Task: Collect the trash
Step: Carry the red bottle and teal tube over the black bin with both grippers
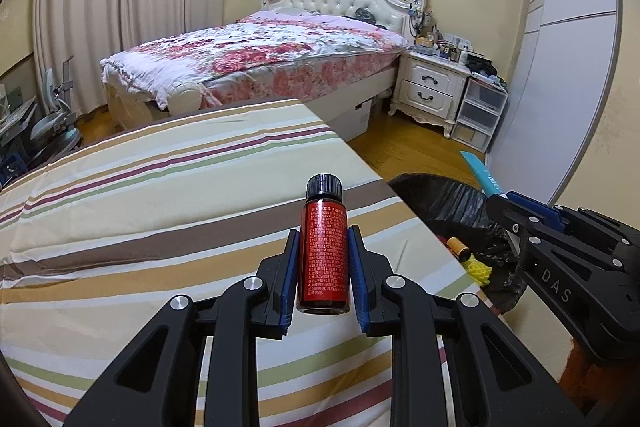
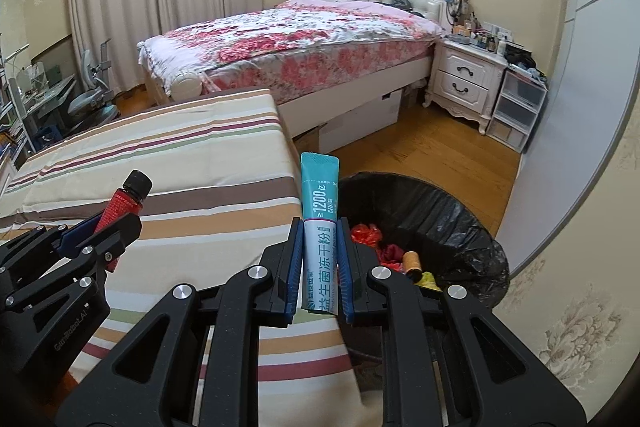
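My left gripper (image 1: pixel 323 239) is shut on a small red bottle (image 1: pixel 323 259) with a black cap, held above the striped cloth (image 1: pixel 160 195). The teal and white powder sachet (image 2: pixel 320 227) stands upright between the blue pads of my right gripper (image 2: pixel 319 227), which is shut on it. A bin lined with a black bag (image 2: pixel 440 203) sits on the floor just right of the striped surface; inside lie red wrappers (image 2: pixel 366 233), a small orange bottle (image 2: pixel 412 261) and yellow foam netting (image 2: pixel 427 279). In the left wrist view the right gripper (image 1: pixel 496 201) hangs over the bin (image 1: pixel 452 203).
A bed with a floral cover (image 1: pixel 260 55) stands beyond, with a white nightstand (image 1: pixel 430 87) and plastic drawers (image 1: pixel 480 115) to its right. Wooden floor (image 2: pixel 432 151) lies between bed and bin. A wardrobe wall (image 1: pixel 568 59) runs along the right. A desk chair (image 2: pixel 94 99) stands at far left.
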